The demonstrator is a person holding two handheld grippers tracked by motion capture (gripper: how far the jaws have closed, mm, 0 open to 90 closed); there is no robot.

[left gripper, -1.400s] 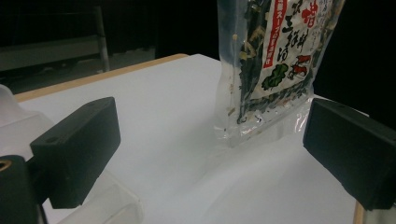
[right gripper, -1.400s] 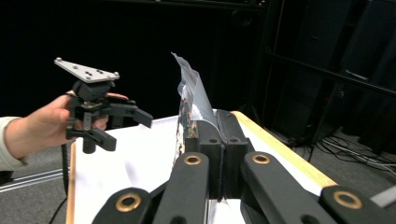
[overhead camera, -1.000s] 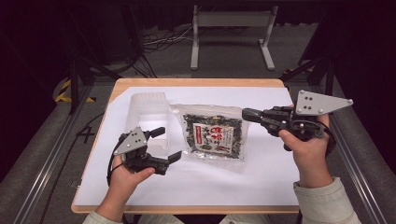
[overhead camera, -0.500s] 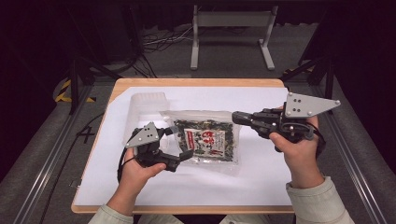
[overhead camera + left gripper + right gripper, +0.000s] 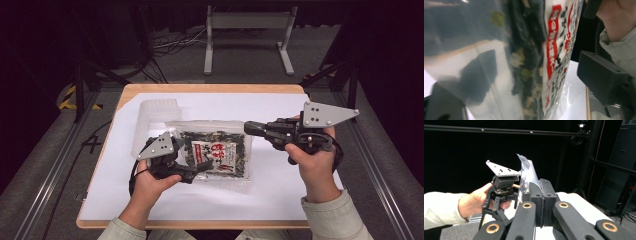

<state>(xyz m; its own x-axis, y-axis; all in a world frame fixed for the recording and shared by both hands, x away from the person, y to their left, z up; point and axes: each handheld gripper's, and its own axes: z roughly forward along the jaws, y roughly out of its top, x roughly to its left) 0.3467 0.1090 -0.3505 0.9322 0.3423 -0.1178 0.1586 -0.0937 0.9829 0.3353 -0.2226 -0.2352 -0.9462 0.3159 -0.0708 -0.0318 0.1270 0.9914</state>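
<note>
A clear bag of dark dried seaweed (image 5: 215, 155) with a red-and-white label lies mid-table on the white sheet (image 5: 280, 190). My left gripper (image 5: 197, 156) reaches in at the bag's left side, and its jaws have just been closing with the bag between them. In the left gripper view the bag (image 5: 534, 62) stands between the jaws, a dark gap still beside the right jaw, so my left gripper (image 5: 524, 87) is open. My right gripper (image 5: 248, 127) is shut, its tips at the bag's upper right corner. In the right gripper view the bag (image 5: 527, 168) rises just behind the closed tips of my right gripper (image 5: 540, 183); whether they pinch it I cannot tell.
A clear plastic tub (image 5: 157, 112) stands at the back left of the sheet, close behind the left hand. The wooden table edge (image 5: 200, 225) runs along the front. A grey metal stand (image 5: 247, 35) and cables sit on the floor beyond the table.
The left gripper has moved right onto the bag's left side and its jaws have narrowed. The right gripper has slid left to the bag's upper right corner. The bag's left side has lifted.
</note>
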